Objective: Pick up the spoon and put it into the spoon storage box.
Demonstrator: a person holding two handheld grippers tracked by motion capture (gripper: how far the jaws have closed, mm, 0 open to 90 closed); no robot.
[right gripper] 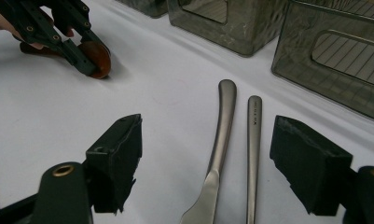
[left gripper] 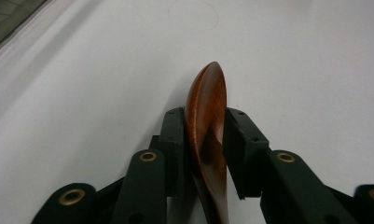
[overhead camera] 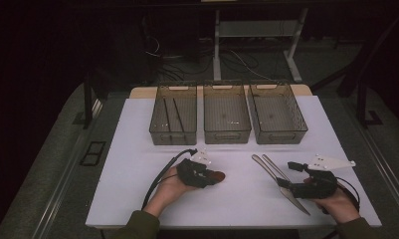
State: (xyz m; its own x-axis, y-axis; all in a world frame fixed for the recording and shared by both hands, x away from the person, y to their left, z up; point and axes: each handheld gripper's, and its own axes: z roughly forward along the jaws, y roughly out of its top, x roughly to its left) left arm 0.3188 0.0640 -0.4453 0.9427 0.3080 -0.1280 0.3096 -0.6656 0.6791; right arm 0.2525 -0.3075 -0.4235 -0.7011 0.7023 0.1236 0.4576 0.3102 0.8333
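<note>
Reddish-brown wooden spoon point(left gripper: 207, 121), silver knife point(right gripper: 219, 140), white table point(overhead camera: 137, 149)

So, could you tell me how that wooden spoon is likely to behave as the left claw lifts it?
The wooden spoon looks rigid, so it probably won't flex. Its glossy, curved bowl sits on edge between the left claw's pads, so it may slip or twist. It likely feels light.

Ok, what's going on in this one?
A person sits at a white table with a gripper in each hand. The left gripper is clamped on a brown wooden spoon, held on edge on the table. The right gripper stands open around the handles of a metal knife and a second metal utensil, touching neither. Three grey bins wait at the far side; the left bin already holds two thin sticks.
</note>
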